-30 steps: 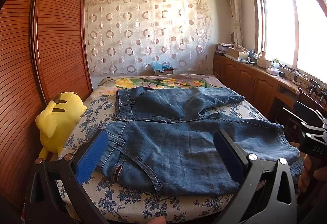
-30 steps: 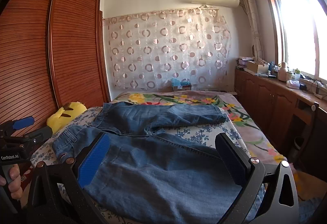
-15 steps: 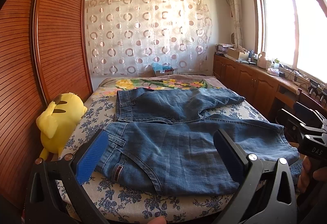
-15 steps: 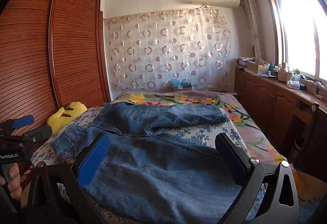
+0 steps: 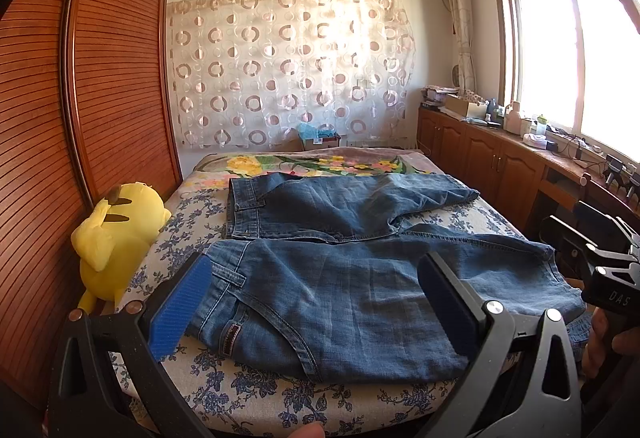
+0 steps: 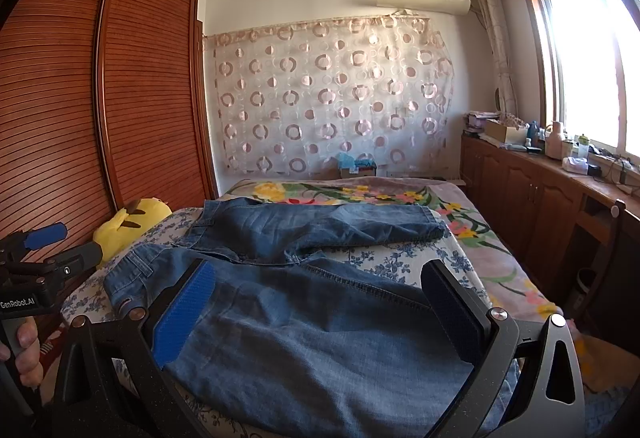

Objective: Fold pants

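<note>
I am working two hand-held tools over a bed [image 5: 256,394] covered in a blue-and-white floral sheet. A pair of faded blue denim pants [image 5: 340,302] lies flat on it, straight ahead of and below both tools, not yet folded. A second, similar pair of denim pants [image 5: 320,202] lies beyond the first, farther from me.

The left tool [image 5: 316,302] hangs above the near pair with its blue-padded fingers spread wide and nothing between them. The right tool [image 6: 316,312] is likewise spread wide and empty, hovering over the same cloth.

What the coming move turns on is how the near pants run. Their long axis lies crosswise to both tools, side to side in front of me. The waistband, with its belt loop and small brown label, sits just beyond the left tool's left finger [image 5: 180,308]. The leg hems trail off to the right, toward the right tool, though the lens edge hides where they end, so I cannot be sure they stay on the bed.

I judge the left tool nearer the waist and the right nearer the hems, so each would take its own end.

A yellow plush toy [image 5: 116,238] sits off to the left, apart from the pants.
</note>
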`<state>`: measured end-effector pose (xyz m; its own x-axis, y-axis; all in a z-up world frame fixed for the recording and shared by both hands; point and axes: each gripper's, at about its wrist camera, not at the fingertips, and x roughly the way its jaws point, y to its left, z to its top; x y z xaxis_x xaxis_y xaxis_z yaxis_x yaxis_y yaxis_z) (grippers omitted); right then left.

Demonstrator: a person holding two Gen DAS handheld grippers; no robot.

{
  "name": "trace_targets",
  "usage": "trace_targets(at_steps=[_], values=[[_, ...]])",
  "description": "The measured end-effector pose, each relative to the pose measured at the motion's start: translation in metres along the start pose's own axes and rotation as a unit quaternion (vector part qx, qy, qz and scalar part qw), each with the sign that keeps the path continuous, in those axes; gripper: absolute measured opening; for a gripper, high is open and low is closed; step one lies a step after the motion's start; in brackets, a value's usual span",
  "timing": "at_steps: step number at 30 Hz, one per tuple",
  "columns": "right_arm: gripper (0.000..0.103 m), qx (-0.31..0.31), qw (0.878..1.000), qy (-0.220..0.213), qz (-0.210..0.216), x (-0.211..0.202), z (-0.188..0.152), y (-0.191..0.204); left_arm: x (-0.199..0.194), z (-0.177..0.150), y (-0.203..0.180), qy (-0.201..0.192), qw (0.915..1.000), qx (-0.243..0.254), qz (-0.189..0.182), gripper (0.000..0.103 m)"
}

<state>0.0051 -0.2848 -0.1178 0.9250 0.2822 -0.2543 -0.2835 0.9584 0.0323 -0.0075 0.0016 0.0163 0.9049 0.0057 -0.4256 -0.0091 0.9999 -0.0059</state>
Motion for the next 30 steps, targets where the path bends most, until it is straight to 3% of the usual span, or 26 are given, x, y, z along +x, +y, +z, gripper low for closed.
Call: trace_targets(at_steps=[30], values=[[0.103, -0.001, 1.0, -0.001, 0.0, -0.001, 0.0, 0.002, -0.013, 0.017, 0.0, -0.005, 1.0, 0.001, 0.001, 0.103]])
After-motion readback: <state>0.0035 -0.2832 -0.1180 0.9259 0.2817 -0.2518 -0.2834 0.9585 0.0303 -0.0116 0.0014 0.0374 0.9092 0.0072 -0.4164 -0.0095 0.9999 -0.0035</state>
